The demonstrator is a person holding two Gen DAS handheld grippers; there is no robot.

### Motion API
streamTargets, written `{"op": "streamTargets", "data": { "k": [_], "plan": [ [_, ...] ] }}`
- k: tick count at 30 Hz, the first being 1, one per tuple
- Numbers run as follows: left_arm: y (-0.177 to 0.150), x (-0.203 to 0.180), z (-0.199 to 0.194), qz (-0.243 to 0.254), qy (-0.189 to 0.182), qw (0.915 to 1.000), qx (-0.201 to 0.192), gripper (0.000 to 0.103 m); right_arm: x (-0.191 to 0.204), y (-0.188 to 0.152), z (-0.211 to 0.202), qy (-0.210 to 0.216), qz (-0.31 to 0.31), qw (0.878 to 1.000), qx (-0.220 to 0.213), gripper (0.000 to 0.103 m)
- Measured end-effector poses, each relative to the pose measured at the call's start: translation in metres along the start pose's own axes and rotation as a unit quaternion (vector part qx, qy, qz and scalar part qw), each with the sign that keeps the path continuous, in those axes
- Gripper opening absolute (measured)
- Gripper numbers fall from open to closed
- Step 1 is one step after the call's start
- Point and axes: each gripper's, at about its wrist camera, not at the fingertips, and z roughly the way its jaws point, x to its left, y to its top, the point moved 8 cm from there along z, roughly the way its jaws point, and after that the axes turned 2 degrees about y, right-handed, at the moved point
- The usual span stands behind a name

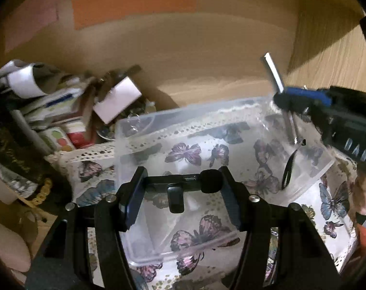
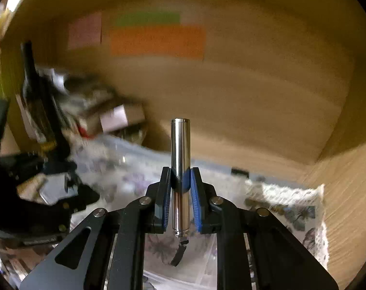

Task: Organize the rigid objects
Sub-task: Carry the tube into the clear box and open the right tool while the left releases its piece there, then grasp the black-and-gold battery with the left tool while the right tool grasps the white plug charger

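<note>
My right gripper [image 2: 180, 176] is shut on a shiny metal cylinder [image 2: 180, 145] with a black wrist strap [image 2: 179, 253] hanging from its lower end. In the left wrist view that cylinder [image 1: 274, 72] is held upright over the right side of a clear plastic bin [image 1: 134, 130], with the right gripper [image 1: 301, 96] around it. My left gripper [image 1: 183, 181] is shut on a small black device [image 1: 183, 181] with a foam-tipped microphone, held above the bin's near part.
A butterfly-print cloth [image 1: 332, 200] with a lace edge covers the shelf under the bin. A heap of boxes, papers and small items [image 1: 69, 111] sits at the left. Wooden walls [image 1: 207, 48] close in behind and at the right.
</note>
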Motion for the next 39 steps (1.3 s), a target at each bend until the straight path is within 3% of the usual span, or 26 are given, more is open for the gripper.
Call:
{"op": "streamTargets", "data": {
  "k": [7, 15, 19, 25, 30, 33, 39],
  "plan": [
    [-0.003, -0.011, 0.016, 0.015, -0.007, 0.9998, 0.014, 0.060, 0.000, -0.024, 0.034, 0.021, -0.003, 0.997, 0.069, 0.014],
    [-0.001, -0.009, 0.018, 0.015, 0.003, 0.9997, 0.016, 0.061, -0.008, -0.037, 0.054, 0.022, 0.021, 0.994, 0.106, 0.015],
    [0.000, -0.006, 0.014, 0.014, 0.010, 0.9998, 0.011, 0.075, -0.012, -0.035, 0.048, 0.022, 0.036, 0.994, 0.098, 0.017],
    [0.005, -0.005, -0.008, 0.012, 0.010, 0.9998, -0.010, 0.089, -0.012, -0.022, 0.012, 0.010, 0.031, 0.998, 0.052, 0.033],
    [0.012, 0.000, -0.042, 0.003, 0.023, 0.9987, -0.046, 0.101, -0.009, -0.009, -0.038, -0.024, 0.016, 0.999, -0.016, 0.072],
    [0.010, 0.001, -0.067, 0.006, 0.032, 0.9971, -0.069, 0.102, 0.000, -0.006, -0.067, -0.035, 0.004, 0.998, -0.051, 0.084],
    [-0.011, 0.001, -0.103, 0.009, 0.041, 0.9948, -0.092, 0.103, 0.012, -0.018, -0.093, -0.033, 0.005, 0.996, -0.079, 0.089]
  ]
}}
